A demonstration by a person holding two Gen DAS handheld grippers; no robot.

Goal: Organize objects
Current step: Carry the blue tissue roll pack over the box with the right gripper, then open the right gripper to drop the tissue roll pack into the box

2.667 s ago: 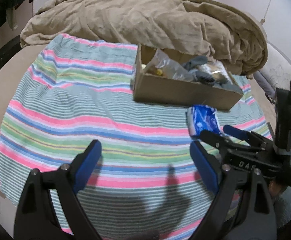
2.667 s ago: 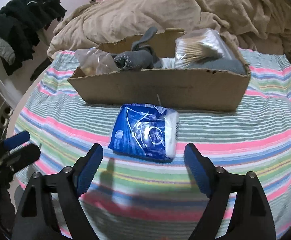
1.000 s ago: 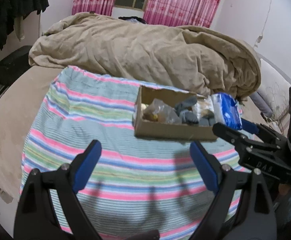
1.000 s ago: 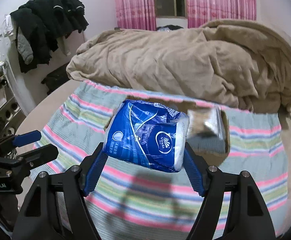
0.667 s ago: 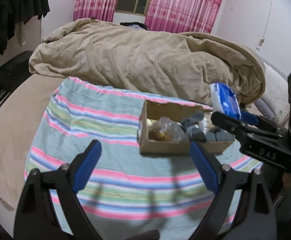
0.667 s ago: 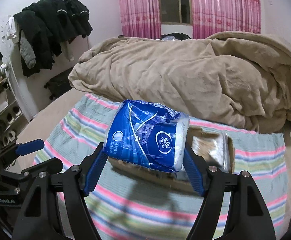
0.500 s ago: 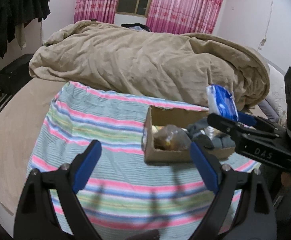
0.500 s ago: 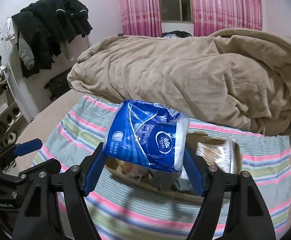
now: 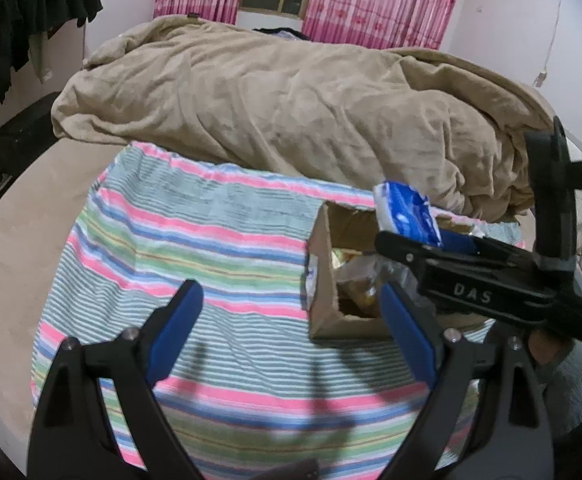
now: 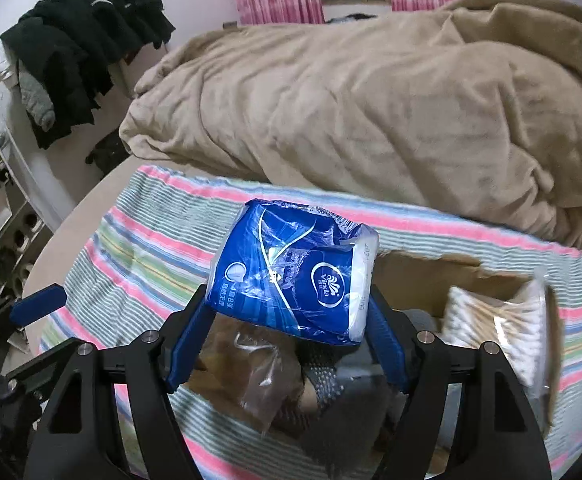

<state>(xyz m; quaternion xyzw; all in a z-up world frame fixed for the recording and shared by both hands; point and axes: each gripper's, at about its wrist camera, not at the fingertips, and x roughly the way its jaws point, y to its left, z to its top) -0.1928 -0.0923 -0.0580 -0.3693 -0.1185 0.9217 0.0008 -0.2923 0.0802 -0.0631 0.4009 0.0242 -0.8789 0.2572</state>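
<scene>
My right gripper (image 10: 287,316) is shut on a blue tissue pack (image 10: 291,276) and holds it in the air above the open cardboard box (image 10: 431,276). The box holds a clear plastic bag (image 10: 259,372), grey socks (image 10: 323,380) and a pack of cotton swabs (image 10: 495,320). In the left wrist view the tissue pack (image 9: 407,216) hangs over the box (image 9: 325,280) in the right gripper (image 9: 411,236). My left gripper (image 9: 291,332) is open and empty above the striped cloth (image 9: 195,240), left of the box.
A rumpled tan blanket (image 9: 291,108) lies behind the box across the bed. Dark clothes (image 10: 79,48) hang at the left wall. Pink curtains (image 9: 371,0) frame a window at the back. The bed edge (image 9: 7,240) curves at the left.
My right gripper took hold of the tissue pack on the cloth, lifted it and carried it forward over the box. The left gripper stayed open and rose and shifted left.
</scene>
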